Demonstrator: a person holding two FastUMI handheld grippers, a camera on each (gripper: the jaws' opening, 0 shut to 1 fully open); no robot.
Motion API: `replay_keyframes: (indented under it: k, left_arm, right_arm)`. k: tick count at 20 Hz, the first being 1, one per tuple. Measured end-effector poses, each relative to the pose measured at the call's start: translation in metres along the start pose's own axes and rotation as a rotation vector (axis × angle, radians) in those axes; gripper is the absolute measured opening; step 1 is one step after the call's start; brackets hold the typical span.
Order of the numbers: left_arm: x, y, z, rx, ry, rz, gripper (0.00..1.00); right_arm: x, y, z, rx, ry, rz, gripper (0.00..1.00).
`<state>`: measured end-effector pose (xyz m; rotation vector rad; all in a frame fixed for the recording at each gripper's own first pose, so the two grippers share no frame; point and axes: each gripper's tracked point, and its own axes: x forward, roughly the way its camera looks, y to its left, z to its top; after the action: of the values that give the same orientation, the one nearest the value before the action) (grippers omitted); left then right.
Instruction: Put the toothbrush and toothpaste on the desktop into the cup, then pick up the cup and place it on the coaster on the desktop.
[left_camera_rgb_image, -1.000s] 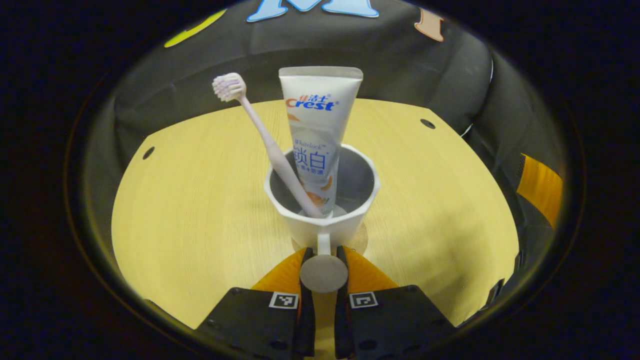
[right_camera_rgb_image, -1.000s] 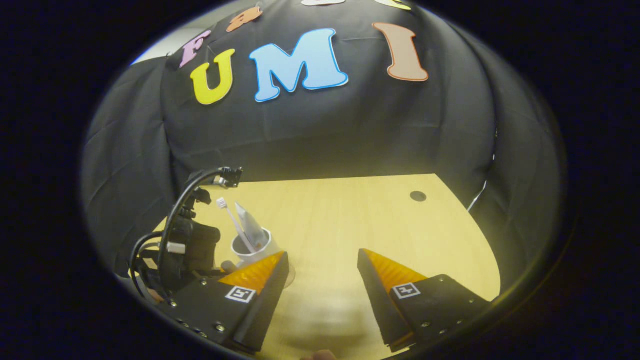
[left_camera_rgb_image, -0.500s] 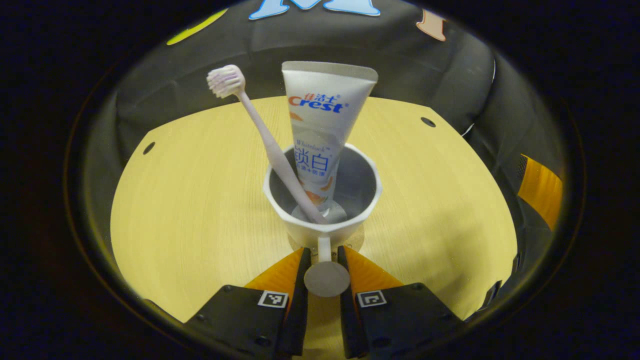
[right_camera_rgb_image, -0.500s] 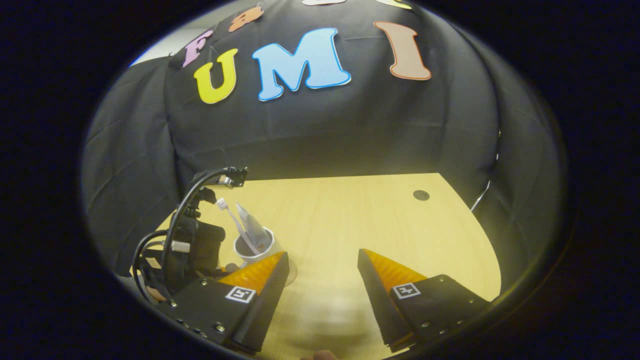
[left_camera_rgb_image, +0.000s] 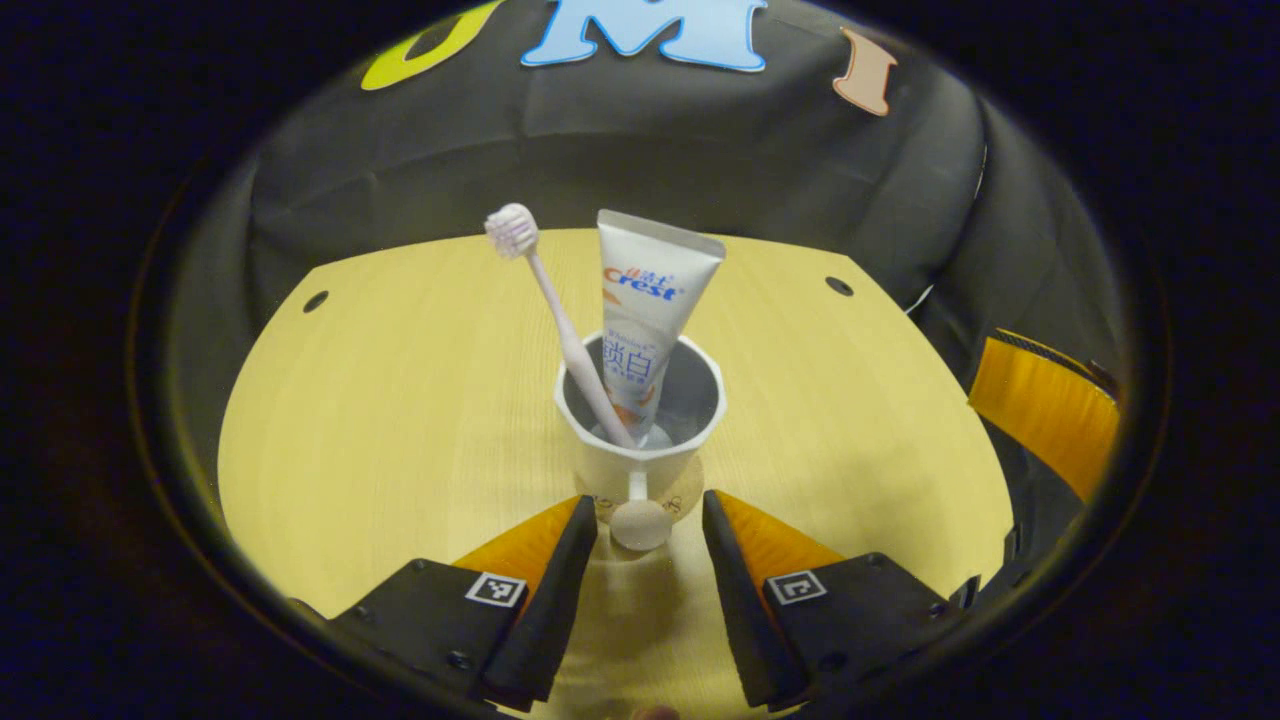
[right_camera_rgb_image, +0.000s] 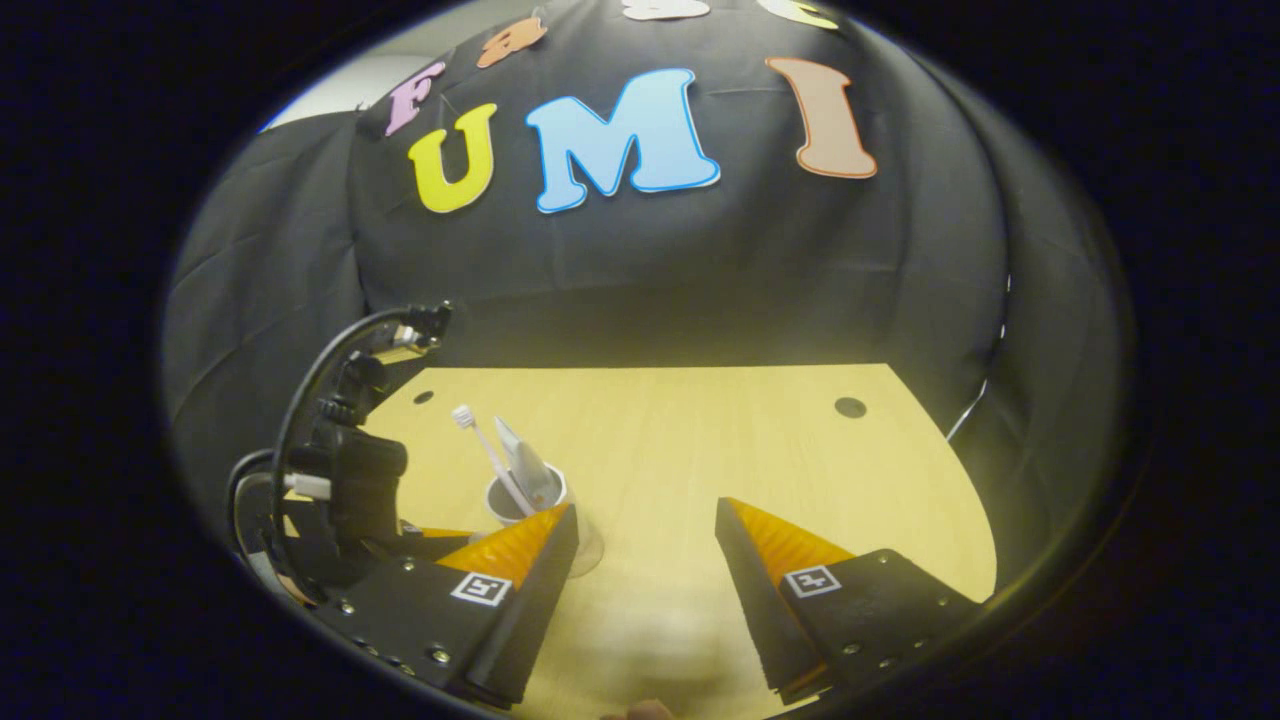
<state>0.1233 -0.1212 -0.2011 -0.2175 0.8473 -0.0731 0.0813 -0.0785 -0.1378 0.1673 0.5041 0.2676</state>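
Nearest in the left gripper view, the left gripper (left_camera_rgb_image: 648, 520) is seen with its jaws spread, one on either side of the round knob that ends the handle of the cup (left_camera_rgb_image: 640, 440), and no contact with that handle is shown. Just beyond the jaws, the cup is seen standing upright on the coaster (left_camera_rgb_image: 688, 492), a thin pale disc whose edge shows around the cup's foot on the desk (left_camera_rgb_image: 400, 400). Inside the cup, the toothbrush (left_camera_rgb_image: 552, 320) is seen leaning to the left with its bristled head up, and the toothpaste (left_camera_rgb_image: 645, 310) is seen standing beside it with its crimped end uppermost. In the right gripper view, the right gripper (right_camera_rgb_image: 646, 528) is held low over bare desk with its jaws spread and nothing between them; the cup is seen past its left finger, with the left gripper just beside it. Farther off, the desk is bounded by the black cloth wall. The task is judged to be all but complete: both items are in the cup, the cup is set on the coaster, and the grip appears to be released. Only a withdrawal of the left gripper is judged to be left, and care would be called for so that the handle is not knocked.
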Motion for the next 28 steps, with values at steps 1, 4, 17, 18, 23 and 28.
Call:
replay_keyframes:
  k: [1, 4, 17, 18, 23, 28]
  left_arm:
    - [-0.007, -0.001, 0.004, -0.002, -0.021, -0.003, 0.77]
    - [-0.027, -0.003, 0.015, 0.000, -0.086, -0.010, 0.85]
    - [-0.153, 0.027, 0.078, 0.054, -0.455, -0.045, 0.86]
    - [-0.163, 0.030, 0.082, 0.050, -0.479, -0.042, 0.86]
    - [-0.187, 0.049, 0.088, 0.036, -0.547, -0.036, 0.86]
    - [-0.205, 0.057, 0.097, 0.048, -0.604, -0.047, 0.86]
  right_arm:
    - [-0.002, 0.001, 0.005, -0.002, -0.012, -0.001, 0.84]
    - [-0.012, 0.007, 0.013, 0.003, -0.048, -0.002, 0.83]
    - [-0.069, 0.060, 0.059, -0.081, -0.242, -0.095, 0.84]
    - [-0.071, 0.064, 0.060, -0.087, -0.250, -0.095, 0.84]
    - [-0.084, 0.079, 0.067, -0.097, -0.286, -0.107, 0.84]
    - [-0.098, 0.081, 0.072, -0.121, -0.316, -0.136, 0.85]
